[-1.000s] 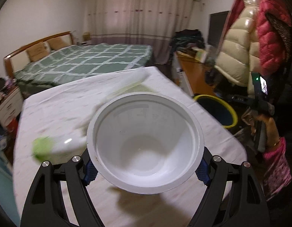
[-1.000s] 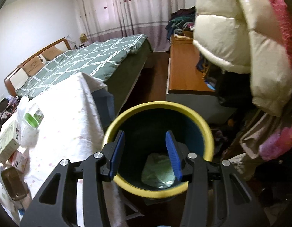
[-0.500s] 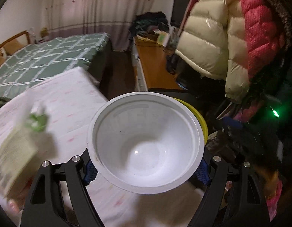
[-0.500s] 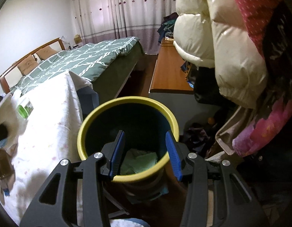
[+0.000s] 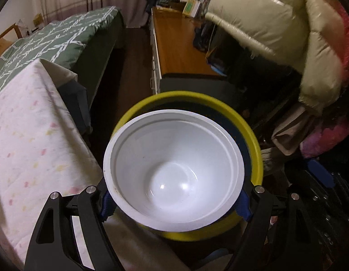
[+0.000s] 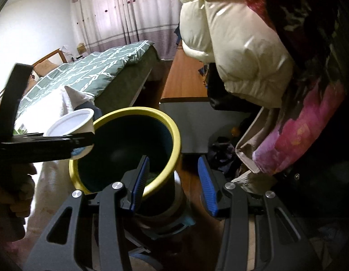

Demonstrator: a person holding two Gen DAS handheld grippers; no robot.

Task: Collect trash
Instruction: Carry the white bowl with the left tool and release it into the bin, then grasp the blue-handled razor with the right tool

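My left gripper is shut on a white plastic bowl and holds it upright over the near-left rim of the yellow-rimmed dark trash bin. In the right wrist view the bowl hangs at the bin's left rim, held by the left gripper. My right gripper is open and empty, its left fingertip over the bin's near rim. Green trash lies at the bin's bottom, mostly hidden.
A table with a white patterned cloth stands left of the bin. A green-quilted bed is behind it. A wooden cabinet is beyond the bin. Puffy jackets hang at the right, close to the bin.
My left gripper has swung right from the table with the bowl and now holds it over the bin. My right gripper has drawn back to the right, off the bin's middle.
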